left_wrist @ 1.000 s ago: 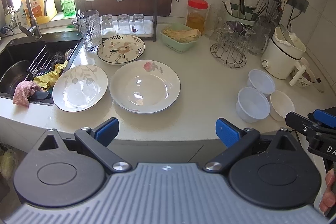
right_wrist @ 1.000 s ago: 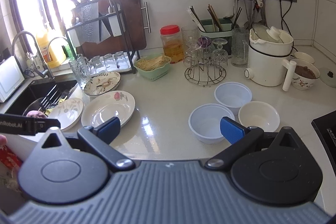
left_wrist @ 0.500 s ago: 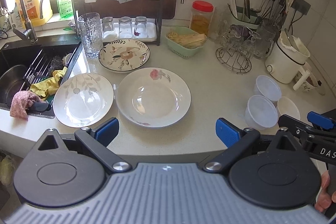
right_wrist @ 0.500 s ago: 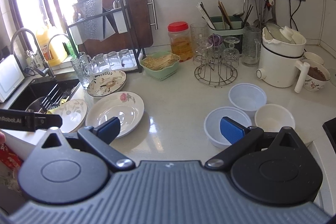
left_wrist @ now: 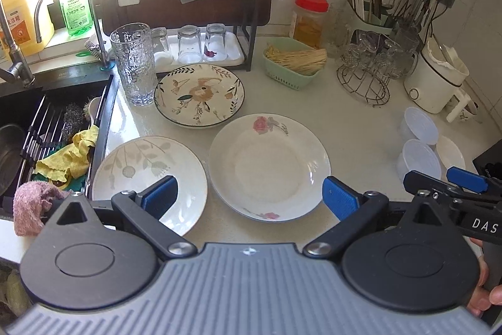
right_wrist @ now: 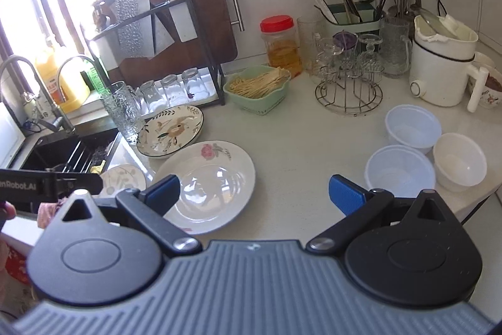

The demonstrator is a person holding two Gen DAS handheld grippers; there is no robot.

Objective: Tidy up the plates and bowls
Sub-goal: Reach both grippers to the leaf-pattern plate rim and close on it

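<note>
**Both grippers spread over the bench, nothing held**

Left gripper (left_wrist: 249, 197) held low above the near edge of the bench (left_wrist: 351, 127), jaws wide apart and empty, straddling the rose plate (left_wrist: 269, 167) and overlapping the leaf-print plate (left_wrist: 147, 168). Right gripper (right_wrist: 254, 193) likewise released and empty, poised between the rose plate (right_wrist: 208, 181) and the nearest translucent plastic bowl (right_wrist: 400, 171).

Closer to the dishes than a second ago: plates larger in both views, now reaching under the blue pads (left_wrist: 160, 197).

Left wrist view only: yellow cloth (left_wrist: 67, 159) and pink rag (left_wrist: 31, 204) at the sink (left_wrist: 18, 102), plus the right gripper's tips at the right edge. Right wrist view only: all three bowls clearly, second plastic bowl (right_wrist: 412, 127) and white bowl (right_wrist: 459, 160) touching in a cluster; floral plate (right_wrist: 171, 129) beside the textured glass (right_wrist: 124, 112).
</note>
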